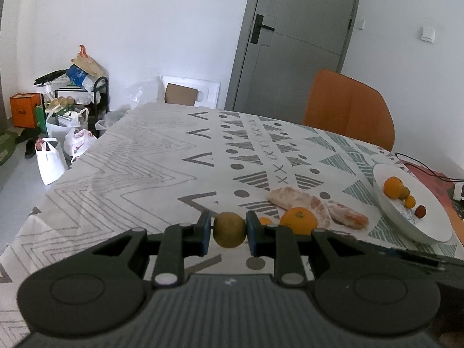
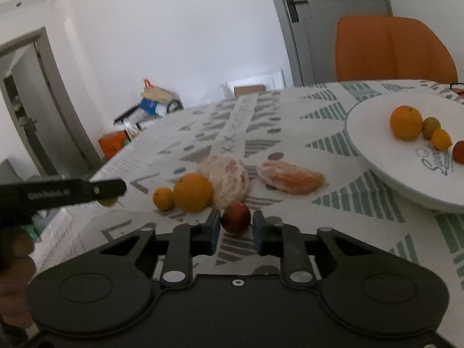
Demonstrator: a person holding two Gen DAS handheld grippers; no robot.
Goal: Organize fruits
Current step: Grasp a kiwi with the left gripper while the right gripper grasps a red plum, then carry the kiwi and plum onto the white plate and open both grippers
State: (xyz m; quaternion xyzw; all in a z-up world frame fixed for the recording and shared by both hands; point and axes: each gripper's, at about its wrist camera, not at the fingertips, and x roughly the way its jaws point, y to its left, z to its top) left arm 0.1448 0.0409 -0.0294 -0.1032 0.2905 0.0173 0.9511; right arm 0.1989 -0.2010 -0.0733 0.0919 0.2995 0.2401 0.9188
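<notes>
Holding a greenish-brown fruit (image 1: 229, 230) between narrow fingers, the left gripper (image 1: 229, 232) has the white plate (image 1: 429, 220) at its 2 o'clock, past loose oranges and peeled segments (image 1: 293, 197). The right gripper (image 2: 236, 222) brackets a red fruit (image 2: 236, 217), contact unclear; its plate (image 2: 377, 133) lies nearer, at 1 o'clock, table between open

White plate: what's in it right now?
The white plate holds a large orange, a greenish-brown fruit, a small orange one and a red fruit at the frame edge. Printed lettering shows; anything further right is out of view.
</notes>
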